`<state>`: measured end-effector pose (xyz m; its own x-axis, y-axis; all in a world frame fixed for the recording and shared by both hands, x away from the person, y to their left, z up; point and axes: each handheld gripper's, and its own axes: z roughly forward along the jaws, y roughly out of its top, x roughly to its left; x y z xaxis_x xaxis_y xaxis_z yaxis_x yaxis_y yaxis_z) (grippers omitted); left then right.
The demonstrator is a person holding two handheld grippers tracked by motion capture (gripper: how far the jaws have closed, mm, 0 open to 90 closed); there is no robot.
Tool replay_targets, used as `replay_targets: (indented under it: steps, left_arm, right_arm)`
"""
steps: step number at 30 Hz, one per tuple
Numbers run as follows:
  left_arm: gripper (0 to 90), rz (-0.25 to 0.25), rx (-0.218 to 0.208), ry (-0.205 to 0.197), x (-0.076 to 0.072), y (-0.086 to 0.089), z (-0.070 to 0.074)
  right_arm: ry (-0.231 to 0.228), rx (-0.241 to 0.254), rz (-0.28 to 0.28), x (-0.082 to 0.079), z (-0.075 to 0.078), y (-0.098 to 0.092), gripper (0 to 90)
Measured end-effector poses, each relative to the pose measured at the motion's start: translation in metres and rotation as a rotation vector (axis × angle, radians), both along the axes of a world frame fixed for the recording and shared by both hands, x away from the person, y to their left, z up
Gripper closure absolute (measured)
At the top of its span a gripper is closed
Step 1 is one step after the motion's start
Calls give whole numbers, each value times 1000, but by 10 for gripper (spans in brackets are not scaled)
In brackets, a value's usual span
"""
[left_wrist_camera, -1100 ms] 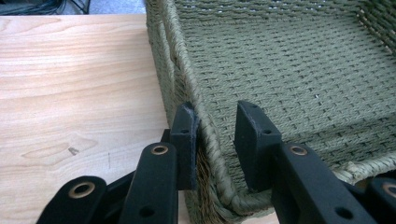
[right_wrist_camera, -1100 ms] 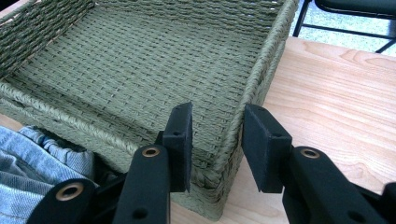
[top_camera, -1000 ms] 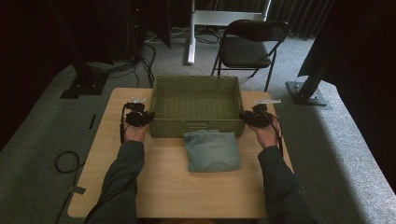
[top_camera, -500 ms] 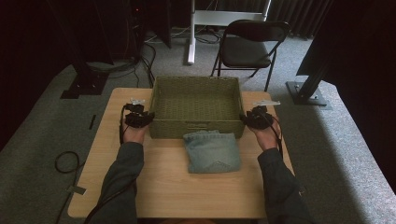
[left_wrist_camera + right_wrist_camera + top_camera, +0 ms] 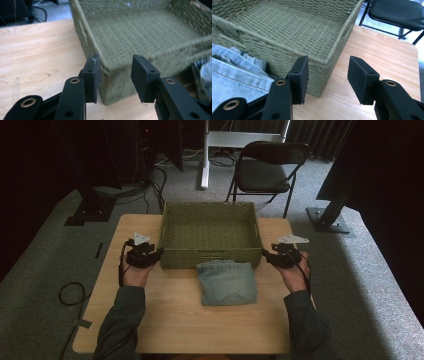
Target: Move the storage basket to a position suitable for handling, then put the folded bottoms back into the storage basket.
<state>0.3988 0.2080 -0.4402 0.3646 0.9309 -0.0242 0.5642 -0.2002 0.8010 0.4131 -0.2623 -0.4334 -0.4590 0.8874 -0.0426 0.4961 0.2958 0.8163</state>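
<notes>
Little changed since a second before: both hands stayed at the near corners of the green woven basket (image 5: 210, 234). Left gripper (image 5: 115, 75) and right gripper (image 5: 328, 77) spread wide, straddling those corners, gripping nothing. Folded denim jeans (image 5: 226, 282) on wooden table (image 5: 170, 320), touching basket's near wall.

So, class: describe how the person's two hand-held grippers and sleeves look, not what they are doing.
Each hand-held gripper, left and right, is black, with a pale grey three-cornered plate on top and a dark cable trailing back along the hand. In the gripper views the two jaws are flat, matte black blocks on black links with brass-coloured rivet rings. The person wears dark grey-green long sleeves.
</notes>
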Motion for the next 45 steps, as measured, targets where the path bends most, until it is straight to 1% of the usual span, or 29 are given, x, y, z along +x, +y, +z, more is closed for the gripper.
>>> replay_targets:
  steps: [2, 3, 4, 6, 9, 11, 12, 13, 15, 17, 19, 21, 22, 24, 25, 26, 27, 29, 30, 33, 34, 36, 38, 39, 40, 43, 45]
  left_arm:
    - [598, -6, 25, 28, -1, -3, -10]
    - [598, -5, 35, 37, 0, -3, -13]
    - [598, -2, 41, 50, 2, -4, -18]
    - [598, 2, 46, 76, 6, -5, -25]
    - [601, 6, 51, 97, 13, -6, -33]
    - [608, 8, 56, 102, 17, -6, -36]
    - [608, 7, 50, 103, 19, -5, -36]
    - [608, 5, 45, 105, 20, -5, -36]
    - [607, 5, 59, 99, 22, -4, -36]
    - [608, 20, 55, 98, 25, -2, -36]
    - [603, 31, 46, 105, 26, -2, -36]
    - [600, 37, 51, 103, 24, -3, -36]
    - [588, 34, 43, 103, 22, -4, -36]
    - [571, 28, 24, 98, 15, -5, -36]
    - [568, 37, -3, 94, 10, -5, -36]
    - [557, 30, -24, 97, 6, -5, -38]
    - [561, 17, -33, 96, 1, -7, -40]
    - [560, 5, -30, 93, -7, -11, -43]
    - [557, 2, -39, 93, -10, -13, -43]
    - [553, -14, -61, 80, -21, -19, -41]
    - [550, -28, -67, 76, -24, -22, -40]
    - [534, -65, -71, 71, -30, -30, -36]
    - [521, -103, -94, 68, -36, -40, -32]
    - [515, -124, -96, 68, -38, -46, -31]
    - [510, -146, -90, 68, -41, -52, -30]
    - [486, -207, -99, 68, -48, -70, -28]
    - [475, -231, -89, 62, -51, -80, -27]
  right_arm:
    - [19, 11, 4, 3, -5, -2, 488]
    - [27, 30, 27, 6, -8, -3, 482]
    - [34, 35, 36, 7, -10, -3, 479]
    - [48, 29, 54, 12, -15, -2, 475]
    - [63, 31, 84, 17, -21, 2, 479]
    - [69, 22, 98, 19, -25, 5, 489]
    - [75, 22, 102, 19, -26, 5, 515]
    - [83, 28, 111, 19, -27, 6, 522]
    - [73, 19, 109, 18, -27, 8, 538]
    - [76, 23, 117, 16, -27, 8, 562]
    - [73, 13, 129, 13, -26, 9, 566]
    - [70, 12, 123, 11, -26, 8, 564]
    - [74, 19, 119, 9, -25, 7, 547]
    - [66, 17, 95, 4, -25, 5, 527]
    - [64, 15, 86, 2, -26, 4, 519]
    - [65, 16, 85, -1, -27, 4, 514]
    - [61, 14, 88, -4, -28, 4, 509]
    - [62, 0, 88, -9, -30, 5, 502]
    - [60, -8, 84, -12, -30, 6, 498]
    - [50, -3, 90, -22, -30, 7, 484]
    - [48, 2, 90, -26, -30, 8, 480]
    - [48, 13, 99, -33, -31, 9, 474]
    - [52, 11, 112, -41, -33, 13, 469]
    - [56, 12, 118, -44, -35, 14, 467]
    - [57, 10, 130, -47, -36, 16, 464]
    - [68, 23, 155, -56, -41, 21, 462]
    - [70, 18, 160, -60, -44, 24, 458]
